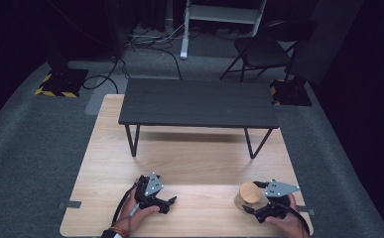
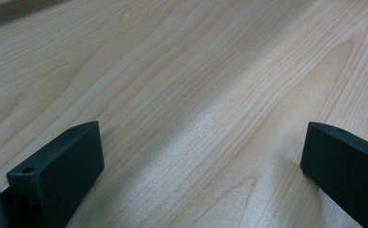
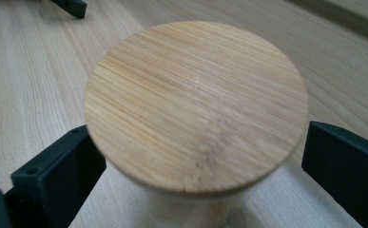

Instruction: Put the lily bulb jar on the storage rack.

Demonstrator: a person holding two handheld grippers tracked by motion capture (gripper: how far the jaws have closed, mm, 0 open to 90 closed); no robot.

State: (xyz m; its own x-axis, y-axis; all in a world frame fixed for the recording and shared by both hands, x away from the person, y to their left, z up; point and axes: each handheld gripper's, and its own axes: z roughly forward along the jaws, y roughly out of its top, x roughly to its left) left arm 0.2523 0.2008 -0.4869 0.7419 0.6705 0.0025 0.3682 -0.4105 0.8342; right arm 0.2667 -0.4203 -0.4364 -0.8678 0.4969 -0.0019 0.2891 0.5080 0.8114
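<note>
A glass jar with a round bamboo lid (image 1: 248, 193) (image 3: 196, 104) stands upright on the light wooden table (image 1: 194, 158), near its front right corner. My right gripper (image 1: 253, 198) (image 3: 198, 137) is open, one jaw on each side of the jar just below the lid. The right jaw stands a little off the jar; I cannot tell if the left one touches. My left gripper (image 1: 170, 201) (image 2: 200, 137) rests low over the bare tabletop (image 2: 186, 71) at front left, open, with nothing between its jaws.
A low black bench (image 1: 198, 103) on thin metal legs stands across the far half of the table. Beyond the table are a grey carpet, a folding chair (image 1: 264, 49), cables and stand bases. A black part of the other gripper (image 3: 70, 5) shows far off.
</note>
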